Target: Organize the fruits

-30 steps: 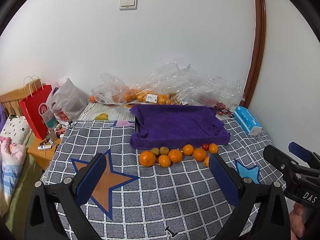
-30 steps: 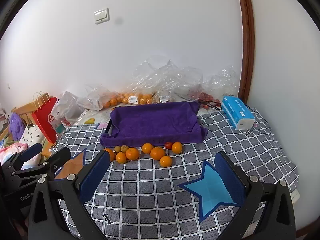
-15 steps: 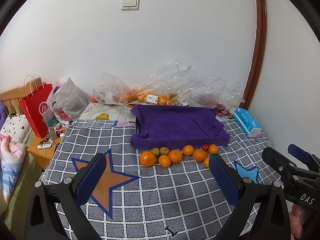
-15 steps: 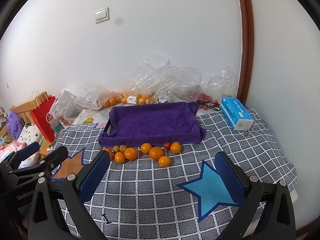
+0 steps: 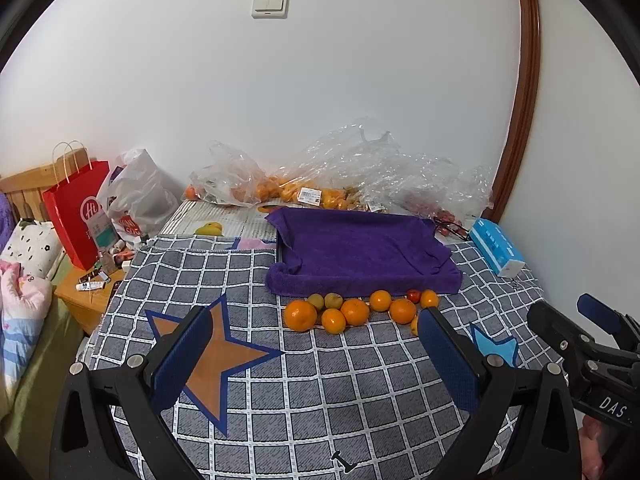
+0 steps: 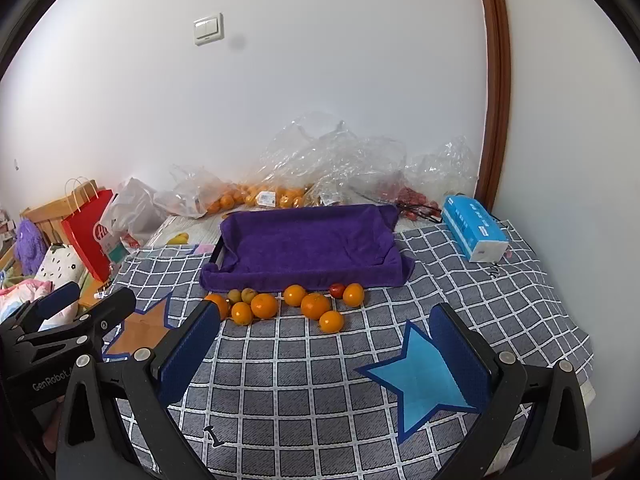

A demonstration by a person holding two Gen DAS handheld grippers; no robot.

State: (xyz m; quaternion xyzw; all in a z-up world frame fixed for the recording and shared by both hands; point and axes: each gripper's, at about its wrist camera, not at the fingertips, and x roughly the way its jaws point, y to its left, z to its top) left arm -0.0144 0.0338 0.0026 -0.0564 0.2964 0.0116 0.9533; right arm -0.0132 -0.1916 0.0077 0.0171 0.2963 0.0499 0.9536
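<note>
Red paper bag point(image 5: 76, 210), far off to the left gripper's left side: white round logo reading "Hi"; the print beneath it is too small to read. Right gripper point(image 5: 592, 364), seen at the right edge of the left wrist view: white letters "DAS" on its black body, cut off by the frame. Left gripper point(image 6: 52, 344), seen at the left edge of the right wrist view: "GenRobot" in white on its body; the blue tissue box point(image 6: 474, 232) and the bag price labels carry print that cannot be read.
</note>
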